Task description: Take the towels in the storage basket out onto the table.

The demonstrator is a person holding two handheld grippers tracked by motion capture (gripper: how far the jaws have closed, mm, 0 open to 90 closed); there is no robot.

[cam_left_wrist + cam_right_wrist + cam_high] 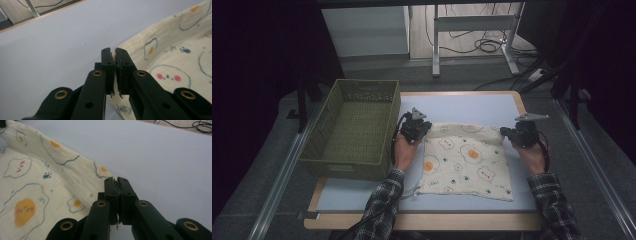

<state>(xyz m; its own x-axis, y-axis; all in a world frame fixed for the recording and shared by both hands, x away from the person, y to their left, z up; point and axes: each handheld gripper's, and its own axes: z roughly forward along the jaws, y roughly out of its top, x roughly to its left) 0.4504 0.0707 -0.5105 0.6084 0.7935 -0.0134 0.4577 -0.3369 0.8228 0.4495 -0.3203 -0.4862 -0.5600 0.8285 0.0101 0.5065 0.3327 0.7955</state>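
A cream cloth (467, 160) printed with fried eggs and paw marks lies on the pale blue table top (462, 107). My left gripper (421, 128) is shut on the cloth's far left corner; in the left gripper view the cloth (175, 57) is pinched between the black jaws of the left gripper (115, 51). My right gripper (512, 134) is shut on the far right corner. The right gripper view has the cloth (37, 177) running off to the left from the closed right gripper (115, 180). The far edge of the cloth is lifted slightly off the table between the two grippers.
An olive green plastic basket (354, 127) with nothing in it stands on the table's left side, close to my left hand. The table's wooden rim (422, 220) runs along the near side. Metal table legs and cables (482, 42) lie on the floor beyond.
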